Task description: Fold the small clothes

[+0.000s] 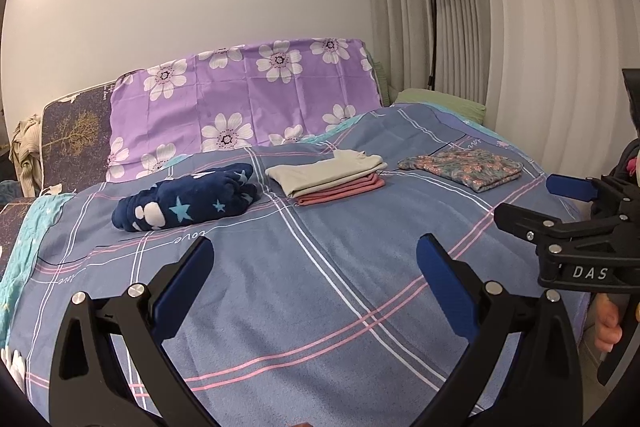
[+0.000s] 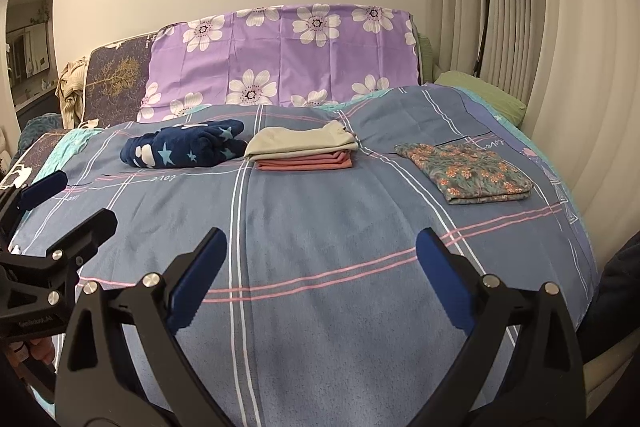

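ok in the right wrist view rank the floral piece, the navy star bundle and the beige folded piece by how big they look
1. floral piece
2. navy star bundle
3. beige folded piece
The last two look close; the floral piece lies nearer the camera.

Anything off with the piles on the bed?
Only the navy star-print garment: bunched and lumpy, not squared flat like the beige-on-pink stack and the floral piece. Both grippers, left and right, are open, empty.
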{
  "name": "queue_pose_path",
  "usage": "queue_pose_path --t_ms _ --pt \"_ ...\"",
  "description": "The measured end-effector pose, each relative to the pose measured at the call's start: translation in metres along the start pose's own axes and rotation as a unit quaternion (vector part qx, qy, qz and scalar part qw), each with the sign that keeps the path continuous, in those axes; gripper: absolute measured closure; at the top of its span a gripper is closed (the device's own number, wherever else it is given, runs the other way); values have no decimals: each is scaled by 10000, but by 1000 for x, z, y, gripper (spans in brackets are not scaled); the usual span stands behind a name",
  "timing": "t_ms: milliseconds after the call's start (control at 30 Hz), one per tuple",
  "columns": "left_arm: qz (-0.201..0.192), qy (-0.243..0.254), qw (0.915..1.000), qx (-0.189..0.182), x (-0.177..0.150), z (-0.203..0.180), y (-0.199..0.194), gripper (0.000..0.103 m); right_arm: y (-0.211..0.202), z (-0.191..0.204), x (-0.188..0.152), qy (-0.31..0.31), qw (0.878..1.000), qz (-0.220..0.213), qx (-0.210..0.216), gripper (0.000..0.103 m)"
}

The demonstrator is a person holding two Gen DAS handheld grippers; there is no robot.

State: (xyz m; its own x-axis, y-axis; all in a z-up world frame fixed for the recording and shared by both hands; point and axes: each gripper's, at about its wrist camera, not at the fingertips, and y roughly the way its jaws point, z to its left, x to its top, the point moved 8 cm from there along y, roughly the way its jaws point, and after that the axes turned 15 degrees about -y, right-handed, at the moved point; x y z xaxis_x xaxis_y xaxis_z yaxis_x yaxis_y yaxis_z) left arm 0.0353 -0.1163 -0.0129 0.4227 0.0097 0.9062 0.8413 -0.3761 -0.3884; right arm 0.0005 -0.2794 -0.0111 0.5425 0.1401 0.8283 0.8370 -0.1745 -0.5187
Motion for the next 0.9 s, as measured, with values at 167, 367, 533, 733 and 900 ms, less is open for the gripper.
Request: queue_pose_path --t_ms 167,367,533,733,900 --pt "62 -87 9999 37 -2 6 3 2 1 4 -1 -42 10000 2 8 6" --pt "87 -65 9999 120 -4 10 5 2 6 7 -2 -69 10000 52 16 6" --pt "101 -24 9998 192 -7 13 6 2 10 7 -4 -49 9999 109 9 6" --pt "147 -55 9996 241 -8 18 8 2 14 8 -5 -50 9999 149 -9 6" --pt "133 5 9994 310 -10 19 7 2 15 10 -7 -63 9998 171 -3 6"
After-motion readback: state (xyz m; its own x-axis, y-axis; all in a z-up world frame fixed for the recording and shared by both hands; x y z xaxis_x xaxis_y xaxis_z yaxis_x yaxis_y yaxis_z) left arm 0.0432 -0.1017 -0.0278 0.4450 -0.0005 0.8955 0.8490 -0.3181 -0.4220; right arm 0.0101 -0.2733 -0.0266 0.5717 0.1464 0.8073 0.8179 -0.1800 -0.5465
